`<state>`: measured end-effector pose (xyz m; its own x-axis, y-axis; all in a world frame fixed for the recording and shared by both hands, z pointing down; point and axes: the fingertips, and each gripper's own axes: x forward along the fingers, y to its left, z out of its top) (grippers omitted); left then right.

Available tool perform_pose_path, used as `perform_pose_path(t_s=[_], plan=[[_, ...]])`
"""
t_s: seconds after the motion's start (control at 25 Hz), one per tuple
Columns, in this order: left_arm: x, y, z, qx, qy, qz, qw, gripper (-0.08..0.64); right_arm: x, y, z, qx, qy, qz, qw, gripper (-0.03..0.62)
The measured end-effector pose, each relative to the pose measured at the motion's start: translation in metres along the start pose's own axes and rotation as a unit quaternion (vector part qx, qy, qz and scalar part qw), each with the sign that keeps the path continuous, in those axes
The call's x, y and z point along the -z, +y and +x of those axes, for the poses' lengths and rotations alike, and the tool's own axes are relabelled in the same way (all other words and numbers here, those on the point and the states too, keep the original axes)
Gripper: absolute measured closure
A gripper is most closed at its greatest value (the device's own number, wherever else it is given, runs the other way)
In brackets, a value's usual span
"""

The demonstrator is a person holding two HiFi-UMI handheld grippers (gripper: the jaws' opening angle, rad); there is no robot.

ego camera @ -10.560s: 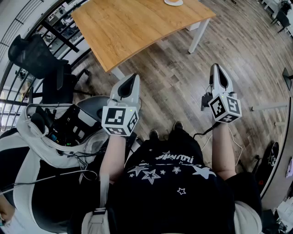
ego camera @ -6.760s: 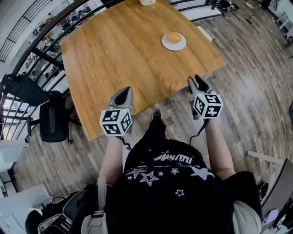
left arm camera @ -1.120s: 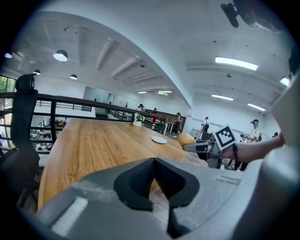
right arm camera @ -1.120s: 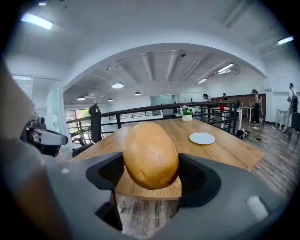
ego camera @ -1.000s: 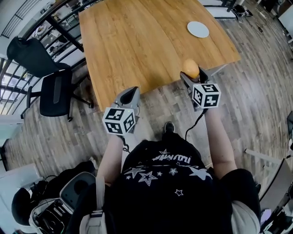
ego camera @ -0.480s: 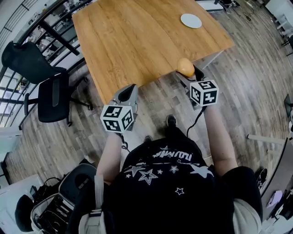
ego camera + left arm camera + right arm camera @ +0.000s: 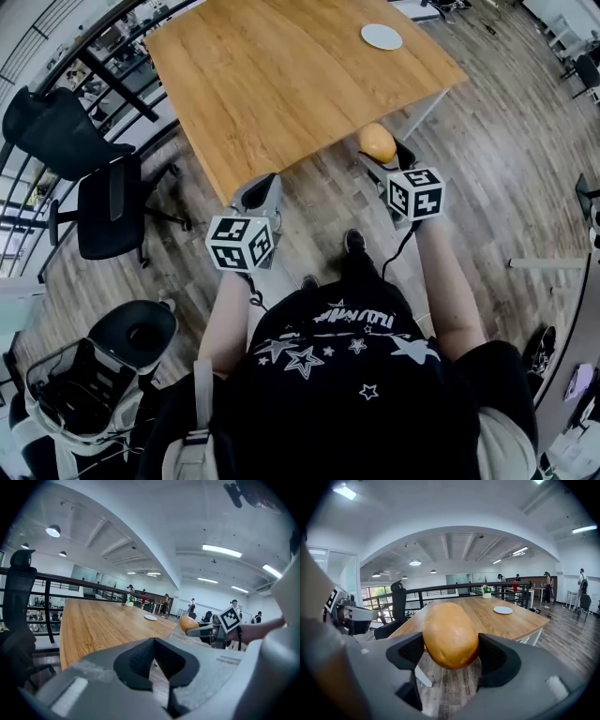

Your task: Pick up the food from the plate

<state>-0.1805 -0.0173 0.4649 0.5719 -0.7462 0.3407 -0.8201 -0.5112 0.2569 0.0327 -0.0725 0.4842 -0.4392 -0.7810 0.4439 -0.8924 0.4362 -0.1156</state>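
A round golden bun [image 7: 378, 142] sits clamped between the pads of my right gripper [image 7: 382, 157], held over the wood floor just off the table's near corner. In the right gripper view the bun [image 7: 450, 634] fills the gap between both pads. The white plate [image 7: 382, 37] lies bare at the far right of the wooden table [image 7: 281, 75]; it also shows as a small plate [image 7: 503, 610] beyond the bun. My left gripper [image 7: 265, 180] hangs over the floor near the table's front edge, its pads [image 7: 140, 660] meeting at the tips with nothing between them.
A black office chair [image 7: 103, 192] stands left of the table by a dark railing [image 7: 112, 80]. Another seat with gear on it [image 7: 84, 394] is at the lower left. A white table leg [image 7: 427, 108] drops at the near right corner. People stand far off [image 7: 582, 590].
Both grippers have drawn back from the table. The bun, held at the table's edge a second ago, now hangs over the floor, and the plate lies farther away.
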Motion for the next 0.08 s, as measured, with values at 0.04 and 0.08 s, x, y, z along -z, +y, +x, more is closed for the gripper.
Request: perform_pose_path(t_s=[0.04,0.08], plan=[[0.0017,-0.0009,-0.0053,0.001,0.000,0.000,1.0000,0.558,0.0021,0.0051,-0.0040,0.001,0.000,0.000,1.000,0.233],[0.0034,-0.0017,-0.0107,0.002,-0.001,0.000,1.0000,0.558,0.0041,0.0102,-0.0079,0.001,-0.001,0.001,1.000,0.233]])
